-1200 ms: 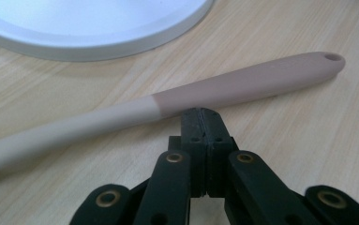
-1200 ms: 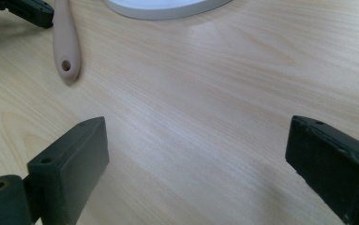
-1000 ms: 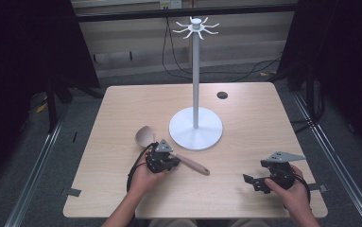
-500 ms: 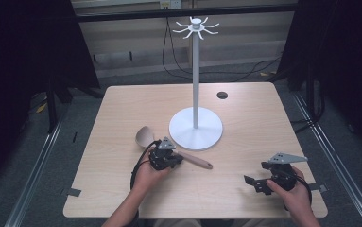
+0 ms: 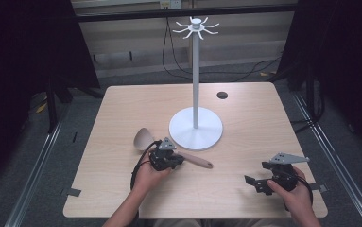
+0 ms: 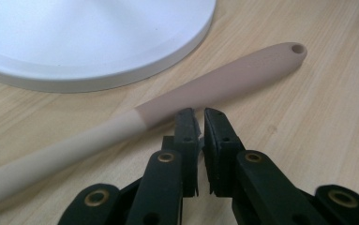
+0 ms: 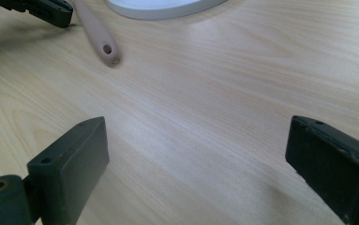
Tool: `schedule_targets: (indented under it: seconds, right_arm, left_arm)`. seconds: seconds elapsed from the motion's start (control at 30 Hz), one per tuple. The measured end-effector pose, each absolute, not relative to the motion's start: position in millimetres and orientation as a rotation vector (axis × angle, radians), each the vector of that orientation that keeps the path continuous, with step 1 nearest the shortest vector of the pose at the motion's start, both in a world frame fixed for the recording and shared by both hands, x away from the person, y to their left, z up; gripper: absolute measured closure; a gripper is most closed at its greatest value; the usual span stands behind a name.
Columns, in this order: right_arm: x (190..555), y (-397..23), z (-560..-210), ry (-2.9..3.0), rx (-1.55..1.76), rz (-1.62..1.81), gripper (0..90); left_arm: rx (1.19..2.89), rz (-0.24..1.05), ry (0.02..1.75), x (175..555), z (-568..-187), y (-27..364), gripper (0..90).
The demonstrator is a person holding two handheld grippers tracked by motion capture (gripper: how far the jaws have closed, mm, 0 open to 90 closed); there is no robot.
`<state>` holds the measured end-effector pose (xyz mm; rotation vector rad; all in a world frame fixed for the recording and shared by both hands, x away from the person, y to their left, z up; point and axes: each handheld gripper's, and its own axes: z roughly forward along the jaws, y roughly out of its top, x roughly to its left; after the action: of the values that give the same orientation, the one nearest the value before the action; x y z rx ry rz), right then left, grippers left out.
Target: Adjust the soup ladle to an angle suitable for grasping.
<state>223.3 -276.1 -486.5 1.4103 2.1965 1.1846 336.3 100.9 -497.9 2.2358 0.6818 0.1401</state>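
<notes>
Left gripper (image 6: 199, 123), fingers nearly closed, grasping nothing, sits beside the beige silicone spoon (image 6: 177, 103) on the worktop (image 5: 245, 118); it may shove it, seemingly. Right gripper (image 7: 200, 159) wide open.

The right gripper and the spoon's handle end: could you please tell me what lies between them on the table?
Nothing: in the right gripper view, bare wood runs from the right gripper to the spoon.
</notes>
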Motion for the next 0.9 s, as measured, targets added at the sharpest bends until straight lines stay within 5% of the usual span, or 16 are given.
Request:
schedule_targets:
  seconds: [0.53, 0.63, 0.73, 0.9]
  right_arm:
    - [228.9, -270.1, -484.3, 2.217, 1.386, 1.193, 5.9]
    - [229.0, -270.7, -484.7, 2.217, 1.385, 1.198, 5.9]
    - [229.2, -271.8, -484.5, 2.212, 1.390, 1.197, 5.9]
    - [228.2, -271.9, -484.0, 2.207, 1.395, 1.200, 5.9]
  left_arm:
    - [2.237, 0.232, 0.702, 349.1, -476.9, 137.9, 78.7]
    - [2.282, 0.246, 0.682, 352.6, -476.9, 140.1, 73.2]
    - [2.323, 0.260, 0.647, 354.6, -479.2, 138.3, 51.8]
    - [2.363, 0.264, 0.602, 357.0, -479.8, 133.0, 42.0]
